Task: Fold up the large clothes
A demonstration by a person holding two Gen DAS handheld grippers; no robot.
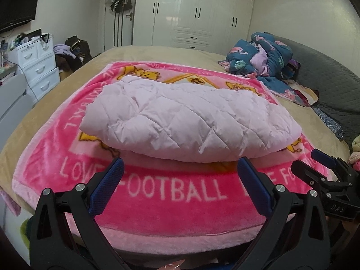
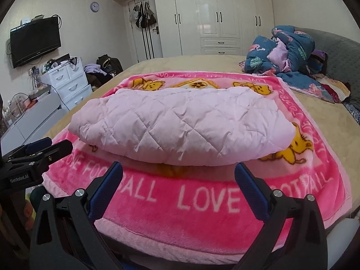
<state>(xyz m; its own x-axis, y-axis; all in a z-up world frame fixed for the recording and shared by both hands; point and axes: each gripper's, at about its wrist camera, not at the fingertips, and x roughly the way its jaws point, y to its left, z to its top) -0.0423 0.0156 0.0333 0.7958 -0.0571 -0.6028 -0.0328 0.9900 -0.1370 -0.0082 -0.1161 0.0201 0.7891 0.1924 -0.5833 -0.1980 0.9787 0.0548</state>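
Note:
A pale pink quilted jacket (image 1: 180, 117) (image 2: 180, 126) lies folded into a thick bundle on a bright pink blanket (image 1: 171, 193) (image 2: 191, 200) printed with "LOVE FOOTBALL" and yellow bears. My left gripper (image 1: 181, 164) stands open just short of the bundle's near edge, nothing between its blue pads. My right gripper (image 2: 178, 168) is also open, held the same way near the front edge of the jacket. In the left wrist view the right gripper (image 1: 324, 159) shows at the right; in the right wrist view the left gripper (image 2: 40, 148) shows at the left.
The blanket lies on a bed with a beige cover (image 1: 175, 54). A heap of blue flamingo-print bedding (image 1: 263, 54) (image 2: 292, 51) sits at the far right by a grey headboard (image 2: 342, 56). White drawers (image 1: 38, 67), a television (image 2: 36, 40) and wardrobes (image 2: 213, 15) line the walls.

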